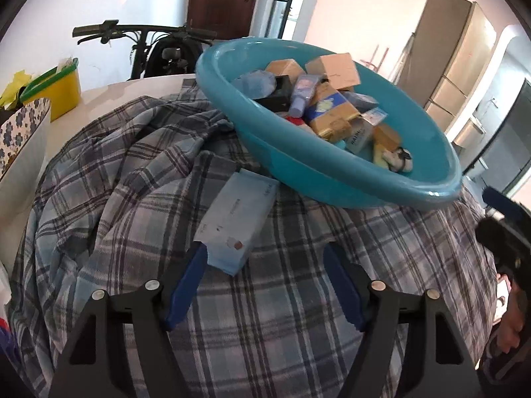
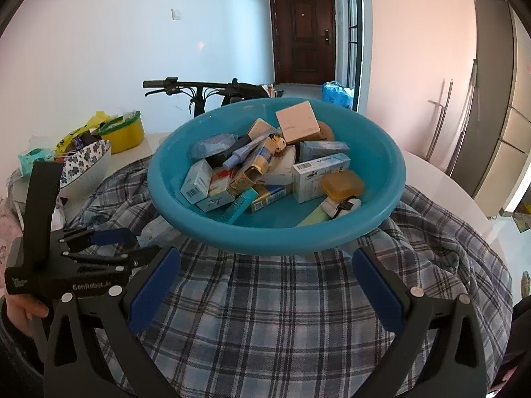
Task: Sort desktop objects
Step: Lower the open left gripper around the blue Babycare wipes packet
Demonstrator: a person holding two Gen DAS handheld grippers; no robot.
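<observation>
Your left hand-held gripper (image 1: 262, 262) straddles, ungripped, the pale box (image 1: 237, 220) just beside the basin (image 1: 332, 179); right hand-held gripper (image 2: 265, 265) wide, empty.

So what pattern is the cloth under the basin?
Blue-grey plaid cloth, clearest in the right wrist view, under the teal basin.

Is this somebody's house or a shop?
Most likely a home: a wooden front door, a bicycle parked by the wall, and a table under a plaid cloth holding a blue basin of small boxes.
</observation>
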